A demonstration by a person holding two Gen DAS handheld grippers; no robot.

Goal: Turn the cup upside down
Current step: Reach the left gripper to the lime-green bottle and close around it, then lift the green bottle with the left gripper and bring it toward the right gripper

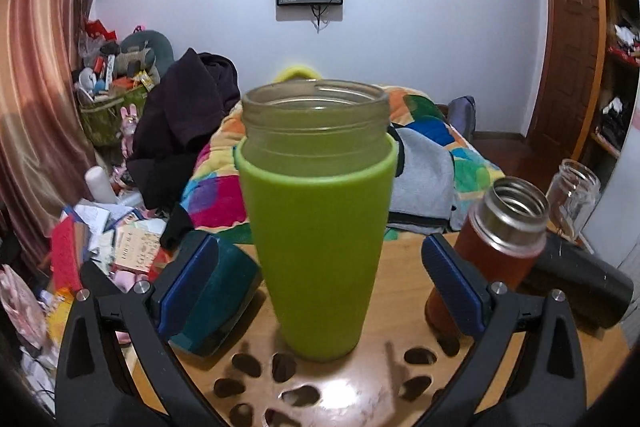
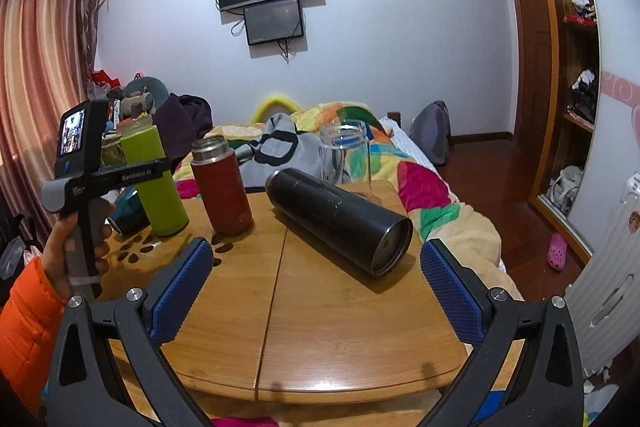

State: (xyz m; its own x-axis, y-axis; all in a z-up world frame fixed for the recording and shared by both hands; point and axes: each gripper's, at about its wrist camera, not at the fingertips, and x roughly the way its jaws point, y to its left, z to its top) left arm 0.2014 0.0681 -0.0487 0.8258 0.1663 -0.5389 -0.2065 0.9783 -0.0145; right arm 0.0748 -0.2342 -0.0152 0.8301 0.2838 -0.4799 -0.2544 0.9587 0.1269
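Observation:
A green cup point(image 1: 318, 247) with a clear threaded neck stands upright, mouth up, on the wooden table point(image 1: 384, 391). My left gripper point(image 1: 320, 287) is open, its blue pads on either side of the cup with gaps to both. In the right wrist view the green cup point(image 2: 154, 183) stands at the table's far left, with the left gripper's body in front of it. My right gripper point(image 2: 316, 291) is open and empty above the table's near middle.
A red flask point(image 2: 222, 187) stands open beside the green cup. A black flask point(image 2: 340, 219) lies on its side mid-table. A clear glass jar point(image 2: 346, 155) stands at the far edge. A teal cup point(image 1: 216, 291) lies at the left. A cluttered bed lies behind.

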